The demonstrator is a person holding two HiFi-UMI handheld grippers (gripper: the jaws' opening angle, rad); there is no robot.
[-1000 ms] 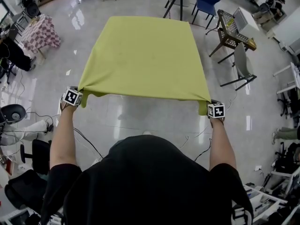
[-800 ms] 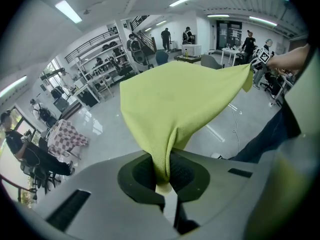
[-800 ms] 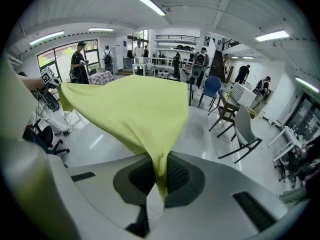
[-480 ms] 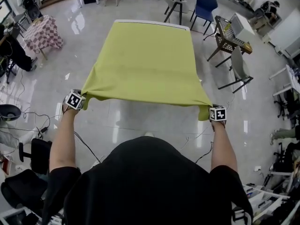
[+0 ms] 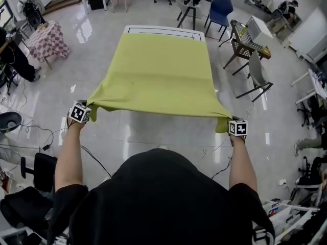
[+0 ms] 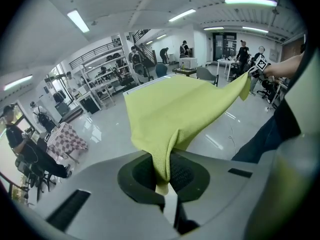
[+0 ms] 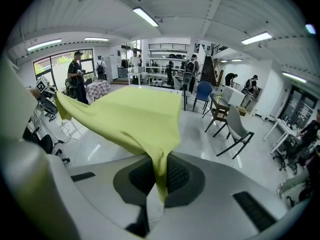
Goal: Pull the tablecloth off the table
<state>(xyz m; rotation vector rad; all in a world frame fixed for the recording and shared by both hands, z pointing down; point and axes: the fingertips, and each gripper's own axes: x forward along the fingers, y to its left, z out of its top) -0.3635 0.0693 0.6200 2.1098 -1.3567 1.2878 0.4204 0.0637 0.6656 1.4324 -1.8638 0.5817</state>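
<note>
The left tongs (image 5: 82, 112) are clamped shut on one near corner of the yellow-green tablecloth (image 5: 161, 73), and the right tongs (image 5: 234, 127) on the other. The cloth hangs stretched between them past the near end of the white table (image 5: 163, 30), whose far edge lies uncovered.

Glossy grey floor (image 5: 153, 131) under you, strip lights (image 7: 145, 16) overhead. Ahead-right of your right gripper (image 5: 236, 127): blue chair (image 5: 222, 6), wooden chair (image 5: 245, 37), grey chair (image 5: 257, 71). Ahead-left of your left gripper (image 5: 79, 112): small table with checked cloth (image 5: 46, 37). Cables (image 5: 36, 128) on the floor left of it. Shelving (image 6: 102, 66) far ahead.
</note>
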